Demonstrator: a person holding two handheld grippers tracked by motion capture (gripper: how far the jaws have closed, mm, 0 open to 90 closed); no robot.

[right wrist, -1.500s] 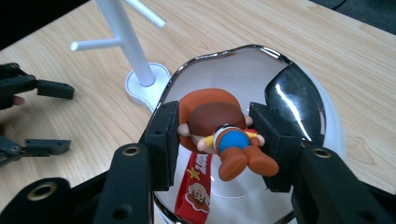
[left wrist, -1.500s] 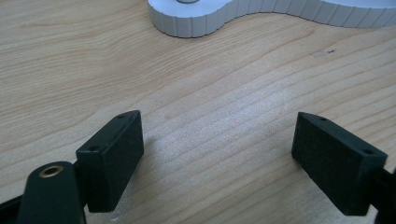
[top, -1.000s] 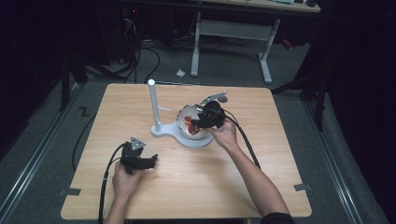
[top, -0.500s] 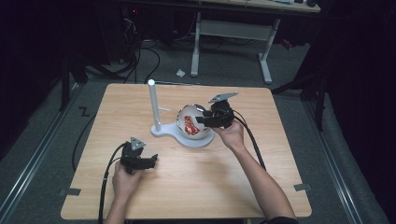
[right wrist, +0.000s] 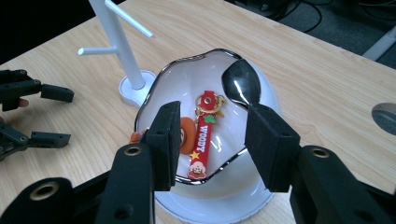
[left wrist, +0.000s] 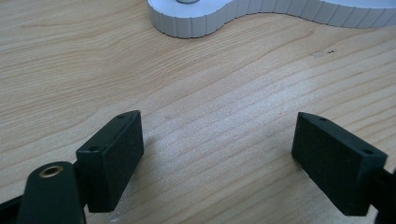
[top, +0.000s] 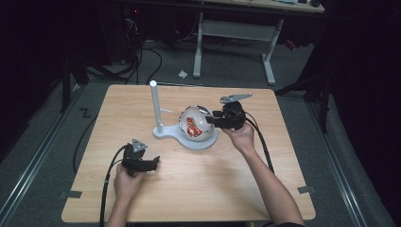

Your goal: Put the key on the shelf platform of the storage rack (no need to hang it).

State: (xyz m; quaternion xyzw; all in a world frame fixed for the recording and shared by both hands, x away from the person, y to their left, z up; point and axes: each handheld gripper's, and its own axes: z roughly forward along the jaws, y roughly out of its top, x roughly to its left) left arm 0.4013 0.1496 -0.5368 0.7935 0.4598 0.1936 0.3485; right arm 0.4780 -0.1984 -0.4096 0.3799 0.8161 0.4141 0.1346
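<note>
Here the right gripper (top: pixel 211 119) hovers at the right rim of a white bowl (top: pixel 204 128) near the middle of the high view. Its jaws have just been closing and now stand partly apart with nothing between the pads. In the right gripper view that gripper (right wrist: pixel 212 140) looks down into the bowl (right wrist: pixel 254 100), where a red keychain strap (right wrist: pixel 204 140) lies at the centre of the frame beside an orange piece (right wrist: pixel 187 135). The bowl rests on the round end of a white stand (top: pixel 158 113), whose post rises just left of it. Low and left in the high view the left gripper (top: pixel 153 163) rests on the desk (top: pixel 265 156). The left gripper view shows it (left wrist: pixel 217 154) wide open and holding nothing.
</note>
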